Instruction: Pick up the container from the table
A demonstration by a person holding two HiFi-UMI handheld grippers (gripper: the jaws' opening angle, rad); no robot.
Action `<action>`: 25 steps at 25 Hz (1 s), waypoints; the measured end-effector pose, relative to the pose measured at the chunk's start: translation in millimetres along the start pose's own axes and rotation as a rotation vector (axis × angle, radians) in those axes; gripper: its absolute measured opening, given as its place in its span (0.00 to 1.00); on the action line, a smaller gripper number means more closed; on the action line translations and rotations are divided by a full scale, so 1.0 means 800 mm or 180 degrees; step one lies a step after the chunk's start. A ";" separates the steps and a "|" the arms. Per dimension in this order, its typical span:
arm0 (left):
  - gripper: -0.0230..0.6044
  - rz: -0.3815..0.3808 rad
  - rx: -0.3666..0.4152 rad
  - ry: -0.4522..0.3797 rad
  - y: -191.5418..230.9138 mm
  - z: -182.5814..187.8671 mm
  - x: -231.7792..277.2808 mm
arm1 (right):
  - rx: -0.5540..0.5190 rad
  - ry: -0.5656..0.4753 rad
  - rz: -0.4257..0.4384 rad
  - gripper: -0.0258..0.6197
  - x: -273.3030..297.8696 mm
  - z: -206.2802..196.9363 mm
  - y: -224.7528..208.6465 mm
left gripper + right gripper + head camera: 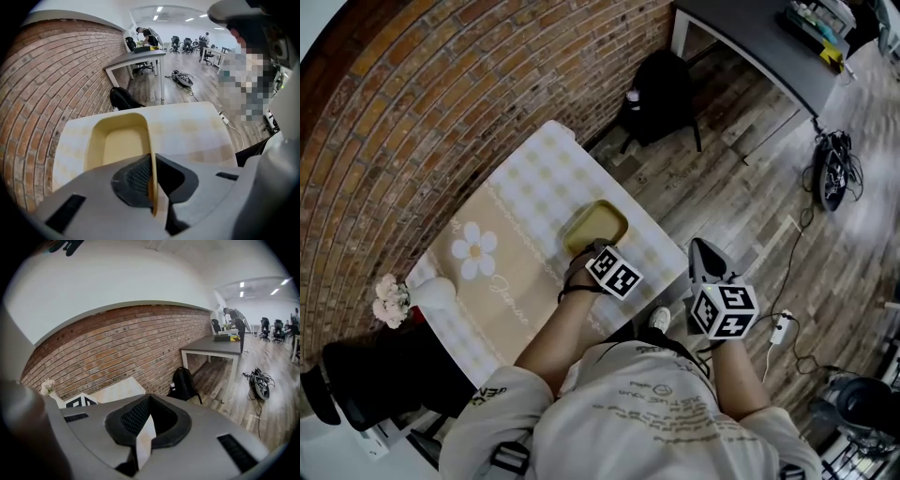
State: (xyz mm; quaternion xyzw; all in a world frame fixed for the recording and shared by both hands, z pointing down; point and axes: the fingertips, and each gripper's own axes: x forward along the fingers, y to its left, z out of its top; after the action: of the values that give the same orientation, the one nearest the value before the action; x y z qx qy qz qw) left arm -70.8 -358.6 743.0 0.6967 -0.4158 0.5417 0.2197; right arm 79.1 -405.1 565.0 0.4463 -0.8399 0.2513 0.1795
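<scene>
Right gripper (144, 427) is held off the table's edge over the wooden floor, jaws drawn together with nothing between them. Left gripper (152, 183) is clamped on the near right wall of the yellow container (117, 140), one pad inside and one outside. The container (596, 225) is over the checked tablecloth (525, 183) near the table's right end; whether it is lifted cannot be told. Beyond stand a black backpack (661, 89) against the brick wall and a grey desk (750, 42).

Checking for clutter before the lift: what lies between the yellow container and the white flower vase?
Only bare tablecloth with a printed daisy lies between the container and the flower vase; the head view shows it.
</scene>
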 end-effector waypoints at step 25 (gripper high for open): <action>0.06 0.0214 0.0002 -0.0310 -0.009 0.015 -0.111 | -0.0133 -0.0217 0.0383 0.04 -0.014 0.020 0.043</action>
State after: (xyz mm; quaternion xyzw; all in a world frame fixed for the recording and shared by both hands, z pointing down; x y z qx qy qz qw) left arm -64.0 -333.1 657.0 0.7079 -0.4490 0.5144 0.1807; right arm 55.0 -390.2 537.1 0.3994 -0.8759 0.2286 0.1446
